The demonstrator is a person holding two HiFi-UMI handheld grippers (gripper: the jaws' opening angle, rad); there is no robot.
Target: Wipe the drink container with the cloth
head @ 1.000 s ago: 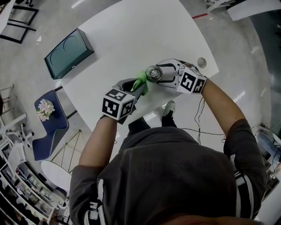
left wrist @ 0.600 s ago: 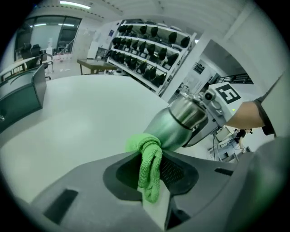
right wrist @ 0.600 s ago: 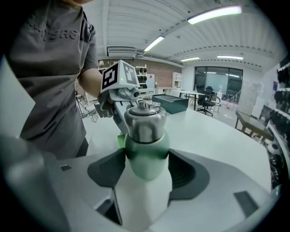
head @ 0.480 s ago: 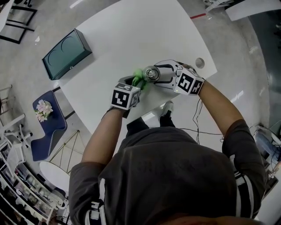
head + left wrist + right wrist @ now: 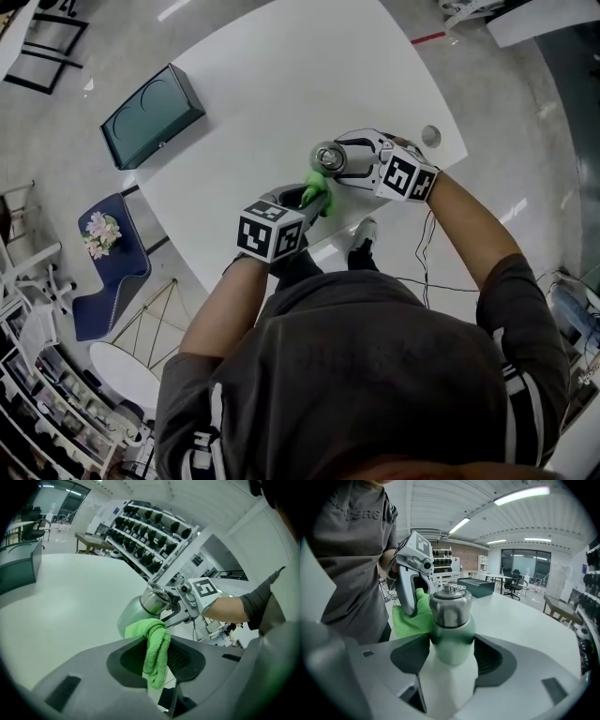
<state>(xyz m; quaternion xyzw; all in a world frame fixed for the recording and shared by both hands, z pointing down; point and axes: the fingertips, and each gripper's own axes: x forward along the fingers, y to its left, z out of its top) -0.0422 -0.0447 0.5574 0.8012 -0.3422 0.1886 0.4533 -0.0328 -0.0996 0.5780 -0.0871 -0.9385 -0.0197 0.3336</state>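
Observation:
A pale green drink container (image 5: pixel 451 641) with a steel cap (image 5: pixel 450 603) is clamped in my right gripper (image 5: pixel 349 161), which is shut on its body near the table's near edge. From above only the round cap (image 5: pixel 327 156) shows. My left gripper (image 5: pixel 312 195) is shut on a bright green cloth (image 5: pixel 153 646), whose bunched end rests against the container's side (image 5: pixel 132 615). In the right gripper view the cloth (image 5: pixel 411 616) sits just left of the bottle, behind the left gripper's grey finger (image 5: pixel 407 591).
A dark green rectangular box (image 5: pixel 153 115) lies at the far left of the white table (image 5: pixel 281 84). A small round disc (image 5: pixel 430 135) sits at the table's right corner. A blue chair with flowers (image 5: pixel 101 246) stands on the floor to the left.
My left gripper has slid back towards the person with the cloth, dragging it down the container's side. The right gripper and container have stayed nearly still.

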